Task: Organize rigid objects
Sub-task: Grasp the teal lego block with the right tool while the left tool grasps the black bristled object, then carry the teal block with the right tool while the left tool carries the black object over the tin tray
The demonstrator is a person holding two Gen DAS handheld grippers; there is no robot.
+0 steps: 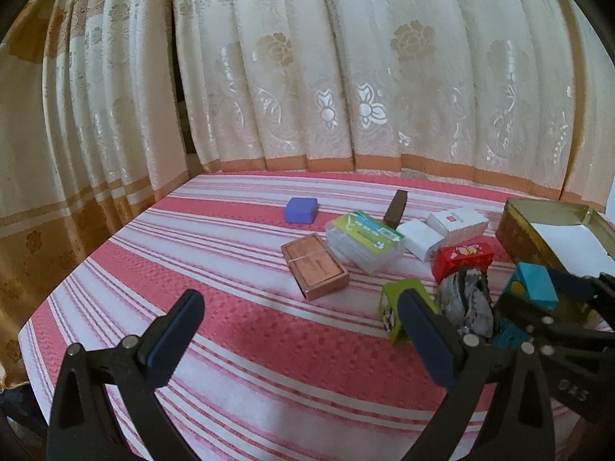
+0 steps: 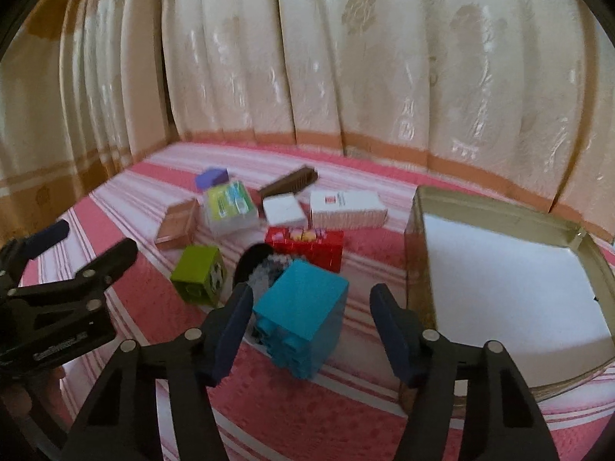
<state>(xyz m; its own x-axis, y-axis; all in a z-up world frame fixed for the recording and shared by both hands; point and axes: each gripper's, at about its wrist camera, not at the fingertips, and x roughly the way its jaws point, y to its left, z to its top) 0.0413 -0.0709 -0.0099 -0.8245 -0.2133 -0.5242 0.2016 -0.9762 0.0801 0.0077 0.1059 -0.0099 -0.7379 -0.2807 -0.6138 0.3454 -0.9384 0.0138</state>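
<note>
R gripper (image 2: 307, 330) nearest the work: jaws part-spread, teal block (image 2: 303, 307) sits between them. L finger of that gripper looks to touch the block's left face; R finger stands clear, cloth showing in the gap. So not pinched as seen, block rests on the striped cloth (image 2: 269, 415), tilted, one corner toward camera. Studded face points down-front; long axis hard to call, reads roughly cube-like. Jaw line crosses the block left-to-right, so the closing direction looks right already; judgement: only the R finger has ground to cover.

L gripper (image 1: 303, 330) spread wide, nothing between fingers, hangs over bare cloth. From its view the teal block (image 1: 534, 288) lies off to the right, behind the other gripper's linkage. R hand is clearly the nearer one for this block.

Just beyond the block: dark round thing w/ grey-white crumpled stuff (image 2: 265, 269), can't tell what it is. Green cube (image 2: 196, 274) to its left, red box (image 2: 307, 246) behind.

To the right, close by: open tin (image 2: 419, 253) w/ white lining, empty as far as visible. Likely drop spot; a short carry rightward.

Farther: copper box (image 2: 177, 226), clear case w/ green label (image 2: 230, 207), two white boxes, brown bar (image 2: 288, 182), purple box (image 2: 211, 177). Curtain behind.
</note>
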